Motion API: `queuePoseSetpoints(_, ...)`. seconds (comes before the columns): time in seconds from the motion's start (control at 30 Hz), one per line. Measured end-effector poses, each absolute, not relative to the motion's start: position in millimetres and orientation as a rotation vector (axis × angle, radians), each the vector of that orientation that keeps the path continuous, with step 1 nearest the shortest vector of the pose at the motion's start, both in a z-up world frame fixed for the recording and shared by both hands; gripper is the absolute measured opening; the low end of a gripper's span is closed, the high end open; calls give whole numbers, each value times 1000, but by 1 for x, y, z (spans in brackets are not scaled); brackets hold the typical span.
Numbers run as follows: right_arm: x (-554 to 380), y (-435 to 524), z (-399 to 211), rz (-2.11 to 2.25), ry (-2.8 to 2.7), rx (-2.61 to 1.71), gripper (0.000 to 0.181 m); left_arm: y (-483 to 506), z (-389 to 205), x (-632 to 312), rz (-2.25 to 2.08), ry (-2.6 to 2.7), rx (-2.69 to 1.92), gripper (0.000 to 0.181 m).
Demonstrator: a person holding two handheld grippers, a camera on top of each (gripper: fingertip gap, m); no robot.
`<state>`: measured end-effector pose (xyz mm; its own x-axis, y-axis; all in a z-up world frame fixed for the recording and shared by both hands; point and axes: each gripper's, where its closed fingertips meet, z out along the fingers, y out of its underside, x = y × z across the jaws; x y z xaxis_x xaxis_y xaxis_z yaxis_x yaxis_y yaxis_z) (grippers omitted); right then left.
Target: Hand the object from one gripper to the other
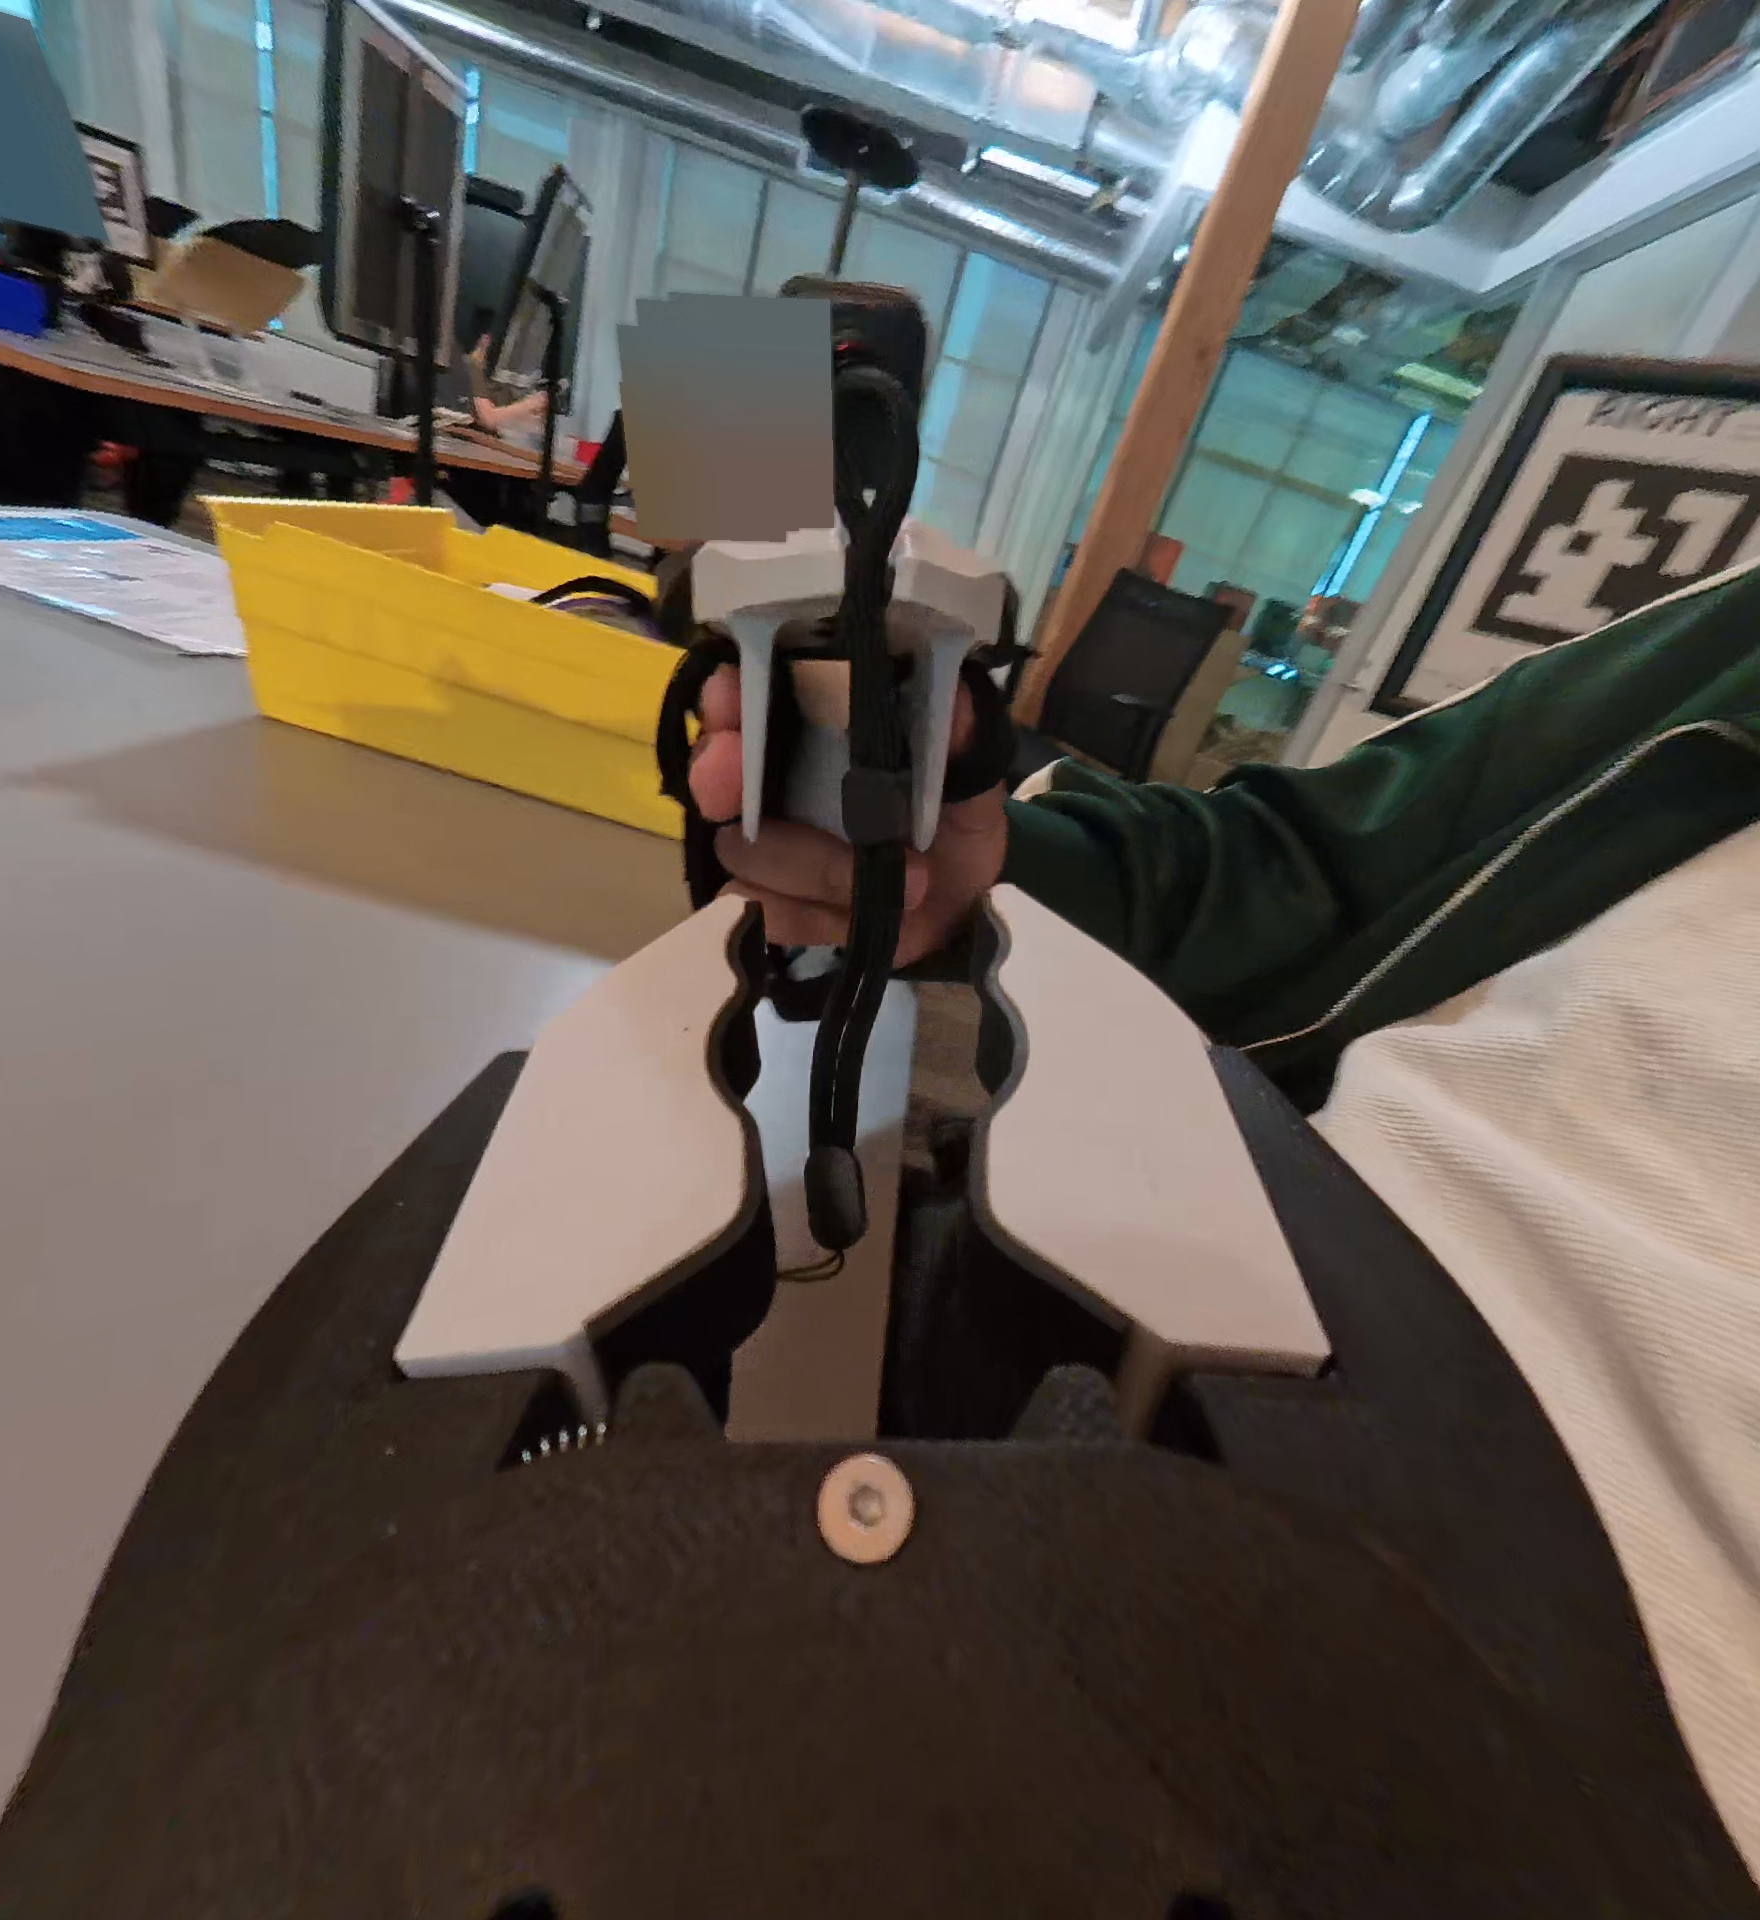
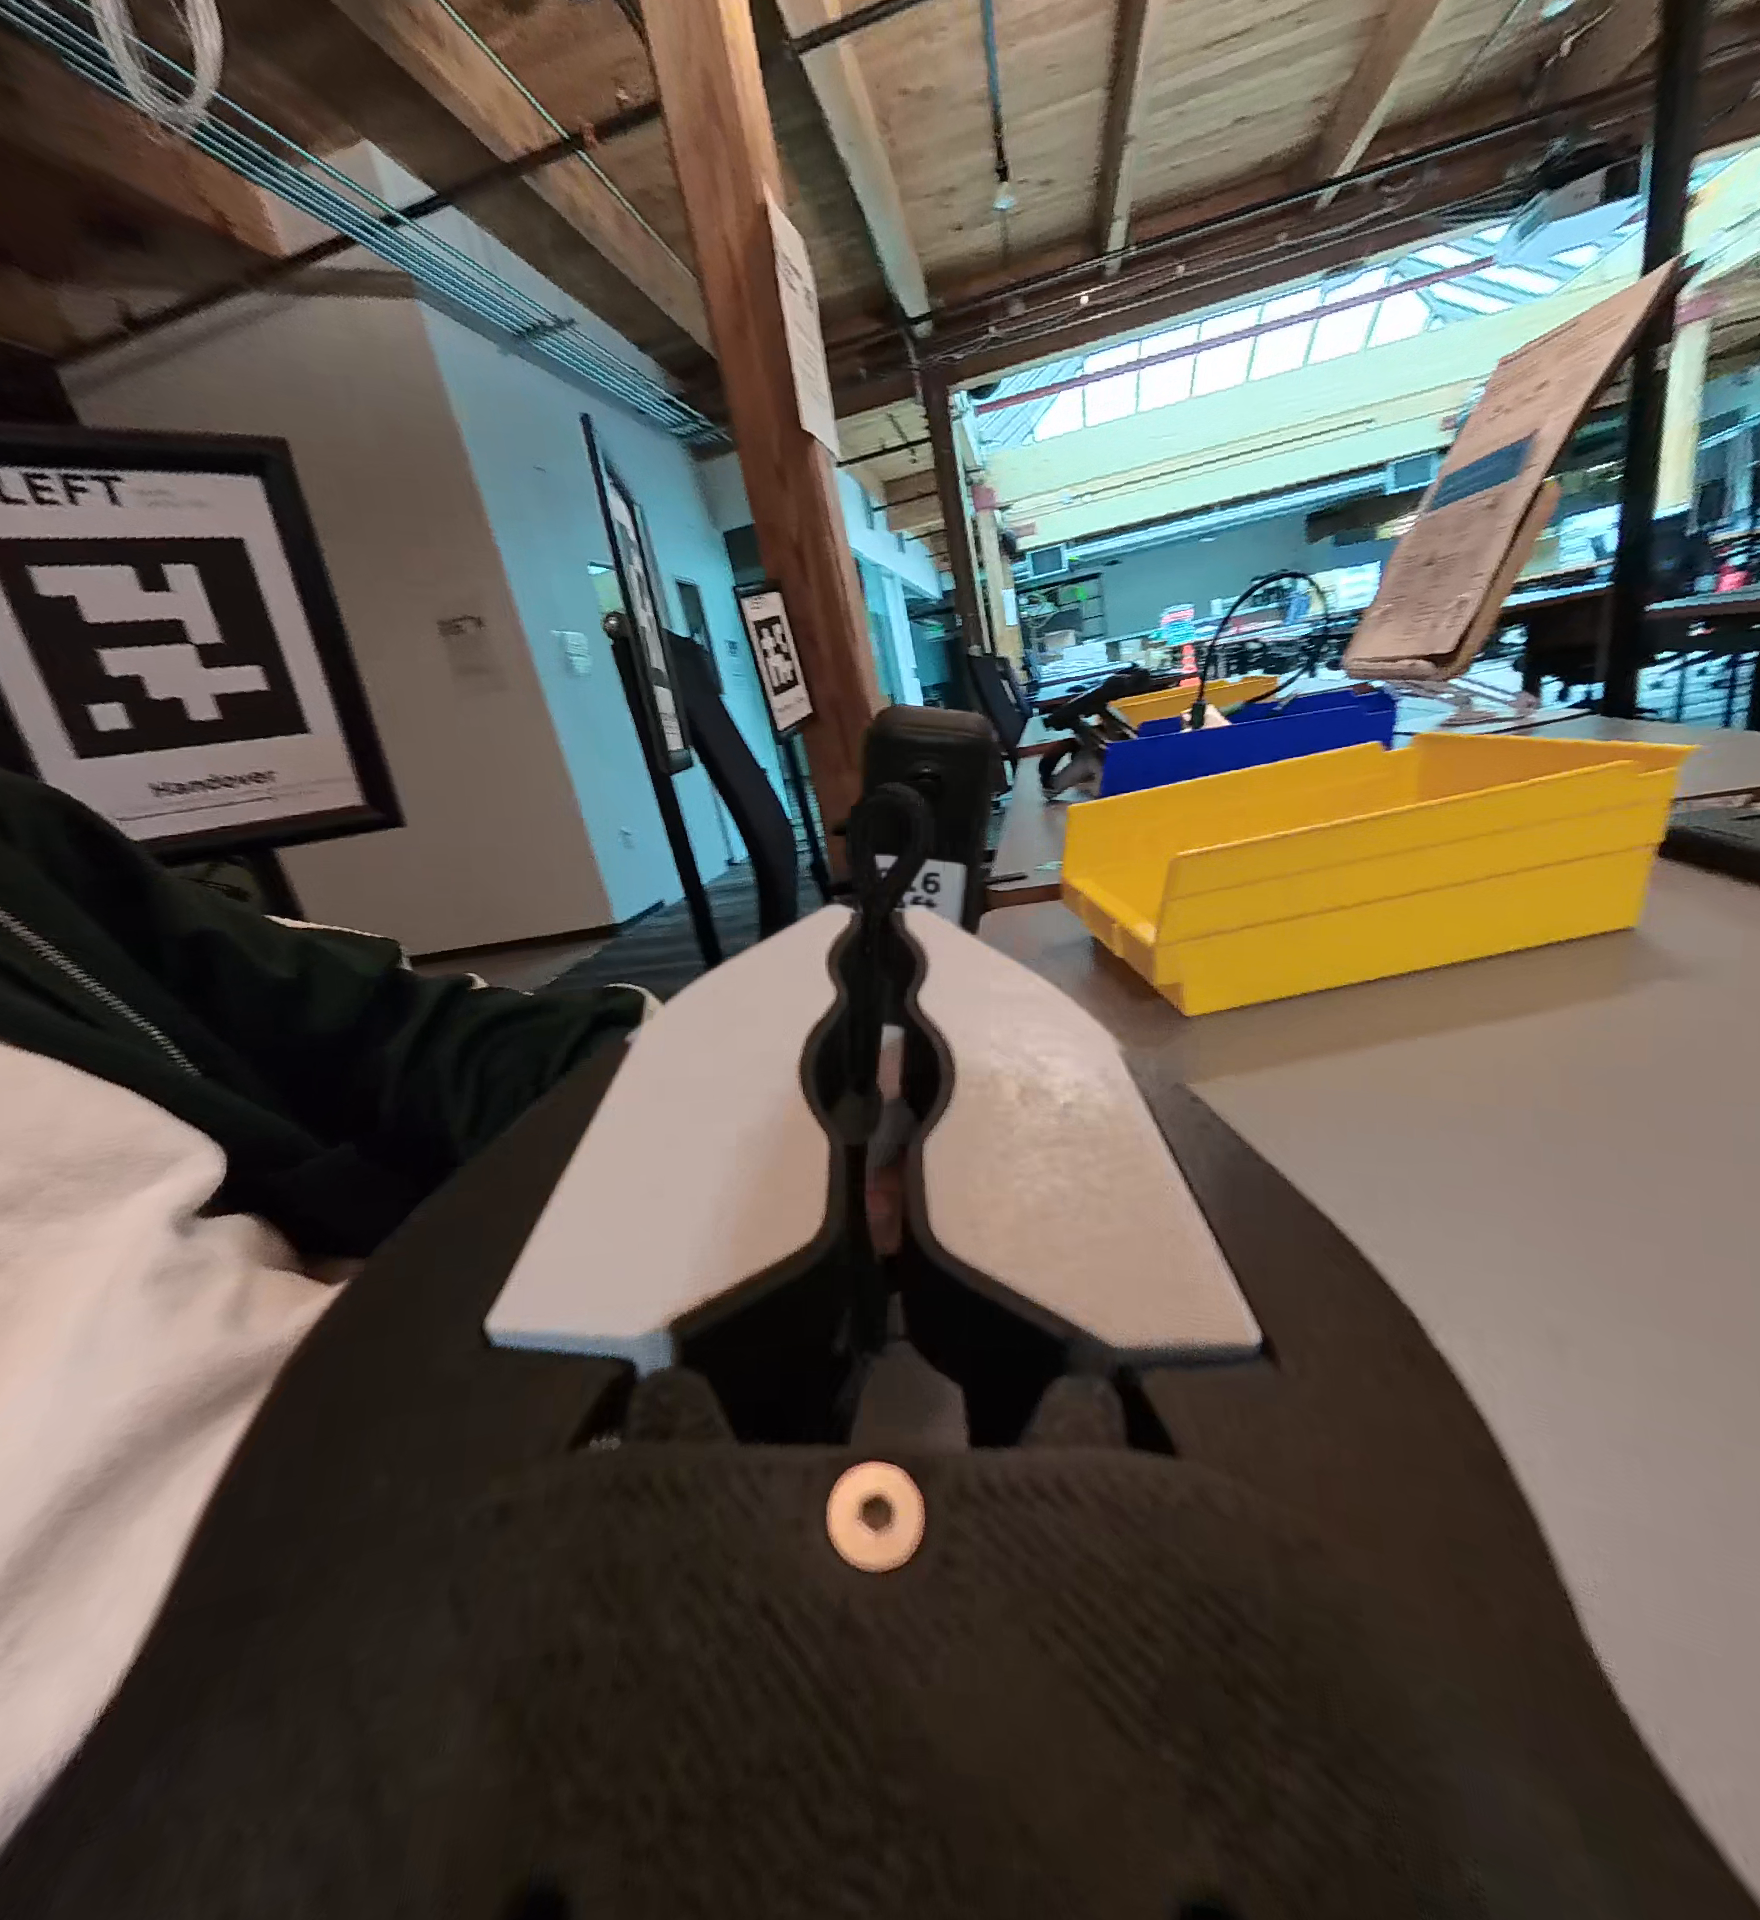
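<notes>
A black wrist strap (image 1: 860,1039) with a slider and an end toggle hangs upright. In the left wrist view my left gripper (image 1: 860,914) is open; the strap's lower end dangles in the gap between its white fingers (image 1: 627,1122), clamped by neither. The right gripper (image 1: 840,831), held by a hand, faces me just beyond and pinches the strap higher up. In the right wrist view my right gripper (image 2: 881,920) is shut on the strap (image 2: 871,1039), whose loop rises above the tips. The left gripper's black camera body (image 2: 933,790) stands right behind.
A grey table (image 1: 180,987) lies below. A yellow bin (image 1: 408,634) stands on it, also in the right wrist view (image 2: 1375,862), with a blue bin (image 2: 1250,743) behind. A green and white sleeve (image 1: 1375,883) and framed marker signs (image 2: 149,634) are close by. There is about 5 cm between the tips of the two grippers.
</notes>
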<state>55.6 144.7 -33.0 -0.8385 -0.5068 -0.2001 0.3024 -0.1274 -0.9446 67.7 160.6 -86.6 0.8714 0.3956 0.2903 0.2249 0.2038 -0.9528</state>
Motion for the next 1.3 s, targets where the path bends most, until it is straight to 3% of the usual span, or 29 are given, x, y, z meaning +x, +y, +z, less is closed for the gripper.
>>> queuePoseSetpoints(0.2,67,146,-34,-1940,1590,-278,4,167,-67,83,-72,-461,-1239,26)
queuePoseSetpoints(0.67,76,145,-36,-1898,1565,-306,5,175,-75,86,-74,-444,-1317,10)
queuePoseSetpoints(0.7,74,144,-35,-1927,1562,-298,10,175,-75,86,-68,-448,-1319,10)
queuePoseSetpoints(0.8,54,135,-32,-2070,1561,-165,67,170,-73,80,-31,-480,-1301,10)
queuePoseSetpoints(0.9,36,129,-39,-2116,1635,-58,82,157,-70,72,54,-528,-1275,10)
queuePoseSetpoints(1.2,54,111,-96,-1722,1857,-58,46,112,-50,61,332,-607,-1210,10)
queuePoseSetpoints(1.3,66,109,-106,-1682,1924,-143,42,107,-44,62,341,-607,-1178,11)
